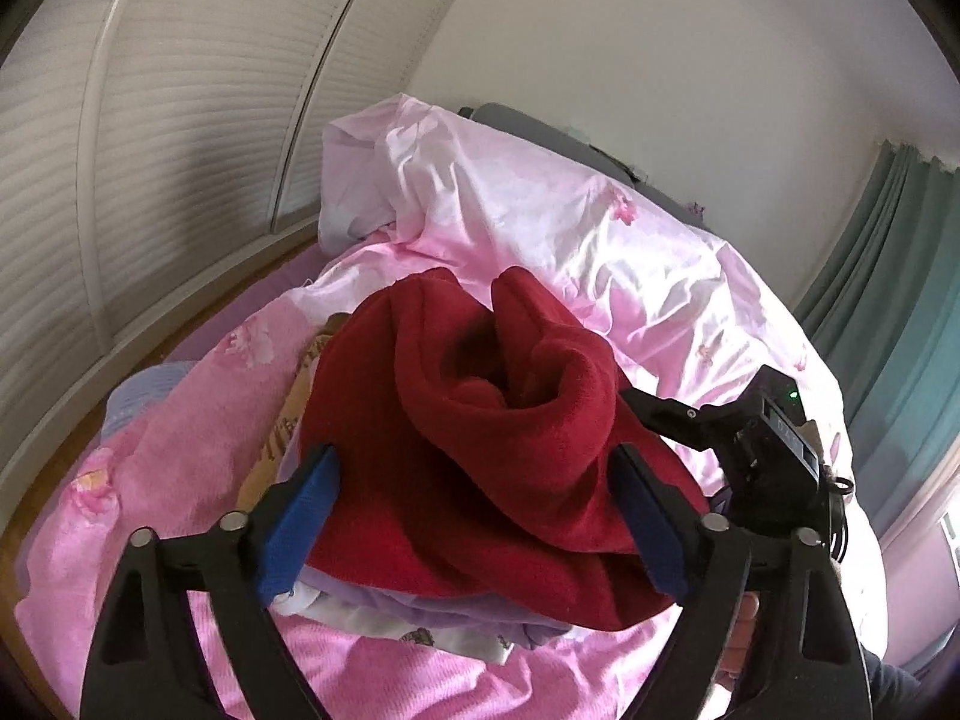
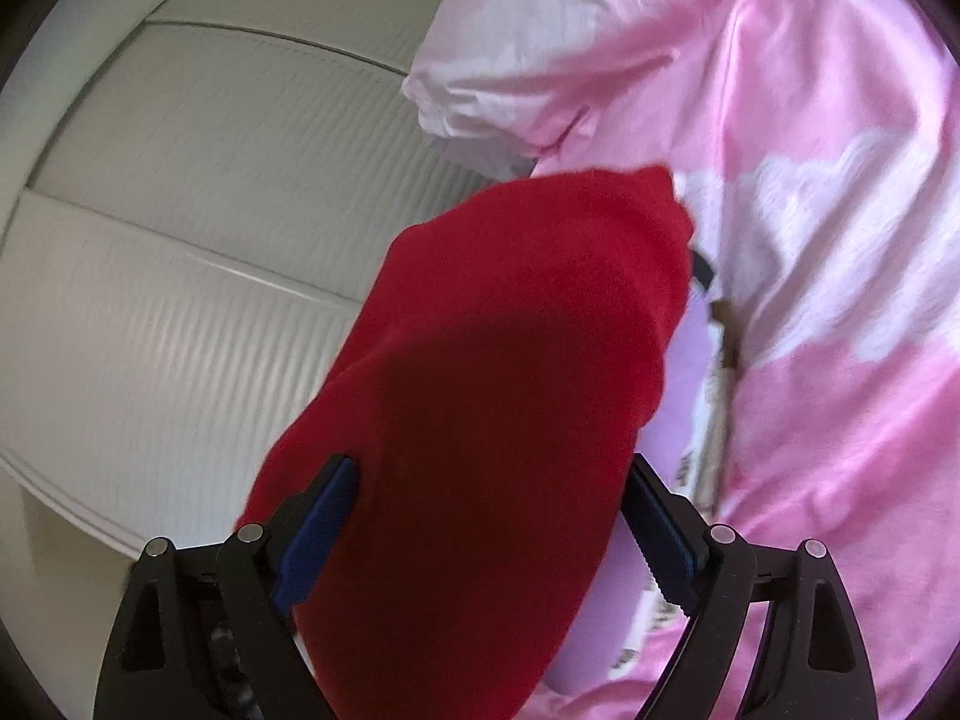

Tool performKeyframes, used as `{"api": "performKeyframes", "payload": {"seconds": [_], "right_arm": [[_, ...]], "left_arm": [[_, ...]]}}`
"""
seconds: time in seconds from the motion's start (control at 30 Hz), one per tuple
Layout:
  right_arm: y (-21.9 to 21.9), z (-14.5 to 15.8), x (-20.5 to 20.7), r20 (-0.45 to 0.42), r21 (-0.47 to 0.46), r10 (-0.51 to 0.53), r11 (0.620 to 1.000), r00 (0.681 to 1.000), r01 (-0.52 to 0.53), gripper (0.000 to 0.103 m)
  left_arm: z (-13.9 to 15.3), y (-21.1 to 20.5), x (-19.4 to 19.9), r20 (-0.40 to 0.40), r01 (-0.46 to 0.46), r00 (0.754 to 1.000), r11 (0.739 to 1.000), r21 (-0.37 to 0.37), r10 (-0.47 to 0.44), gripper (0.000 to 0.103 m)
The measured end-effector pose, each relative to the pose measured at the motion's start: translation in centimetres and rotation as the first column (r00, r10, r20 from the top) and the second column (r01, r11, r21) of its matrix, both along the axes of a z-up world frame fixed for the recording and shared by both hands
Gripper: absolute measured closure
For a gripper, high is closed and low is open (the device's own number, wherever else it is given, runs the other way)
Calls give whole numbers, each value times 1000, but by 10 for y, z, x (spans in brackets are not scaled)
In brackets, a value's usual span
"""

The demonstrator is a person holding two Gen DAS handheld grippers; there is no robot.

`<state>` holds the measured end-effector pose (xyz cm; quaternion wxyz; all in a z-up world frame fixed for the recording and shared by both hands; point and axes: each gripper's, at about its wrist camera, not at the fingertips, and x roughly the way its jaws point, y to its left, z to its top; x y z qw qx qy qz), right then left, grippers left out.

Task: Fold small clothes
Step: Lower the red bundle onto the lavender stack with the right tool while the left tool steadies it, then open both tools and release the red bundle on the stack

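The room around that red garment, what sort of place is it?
Most likely a bedroom. The red garment lies on a bed with a rumpled pink floral quilt, white slatted wardrobe doors stand alongside, and a green curtain hangs at the far side.

A bundled fleece garment [image 1: 480,420] sits on top of a stack of clothes [image 1: 420,618], which lies on the bedsheet [image 1: 150,480]. Behind the stack a crumpled duvet [image 1: 540,210] is heaped across the bed, with the wall behind it. A slatted wardrobe door [image 1: 180,120] stands to the left of the bed and a curtain [image 1: 888,276] hangs at the right. The left gripper [image 1: 474,510] straddles the near side of the bundle; the right gripper [image 1: 774,456] is just right of it.
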<state>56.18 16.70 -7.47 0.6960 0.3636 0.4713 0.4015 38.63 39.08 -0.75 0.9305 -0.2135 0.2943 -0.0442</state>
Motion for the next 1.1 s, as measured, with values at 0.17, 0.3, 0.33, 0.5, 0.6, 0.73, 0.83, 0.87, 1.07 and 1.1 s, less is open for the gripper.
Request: {"api": "performKeyframes", "payload": {"seconds": [0.17, 0.3, 0.33, 0.5, 0.6, 0.73, 0.83, 0.87, 1.07, 1.1], "right_arm": [[16, 9, -3, 70, 45, 24, 999, 997, -27, 32], [22, 22, -5, 94, 164, 38, 985, 995, -54, 39], [25, 28, -6, 110, 181, 41, 982, 993, -61, 40], [43, 39, -5, 138, 148, 23, 988, 990, -44, 42], [40, 17, 4, 54, 69, -17, 998, 998, 13, 42], [37, 0, 8, 25, 40, -8, 999, 1000, 7, 38], [35, 0, 9, 25, 2, -13, 1000, 1000, 12, 30], [34, 2, 10, 26, -5, -12, 1000, 1000, 12, 27], [15, 31, -1, 140, -118, -33, 992, 990, 50, 19], [12, 34, -5, 155, -132, -33, 990, 987, 53, 19]], "left_arm": [[14, 3, -9, 72, 1, 997, 1000, 25, -3, 56], [36, 7, -15, 124, 29, 992, 1000, 9, -30, 72], [45, 5, -17, 140, 30, 990, 999, 28, -33, 72], [41, 11, -7, 76, 7, 997, 999, 50, -11, 66], [8, 19, 1, 0, -2, 1000, 1000, 16, 2, 56], [-9, 14, 0, 2, -13, 1000, 1000, 13, 13, 53], [-9, 10, -2, 7, -15, 1000, 1000, 9, 15, 50], [-6, 9, -3, 8, -15, 1000, 1000, 9, 15, 44], [14, -1, -14, 32, -63, 998, 996, 70, 61, 10], [16, -4, -16, 31, -64, 998, 995, 75, 62, 10]]}}
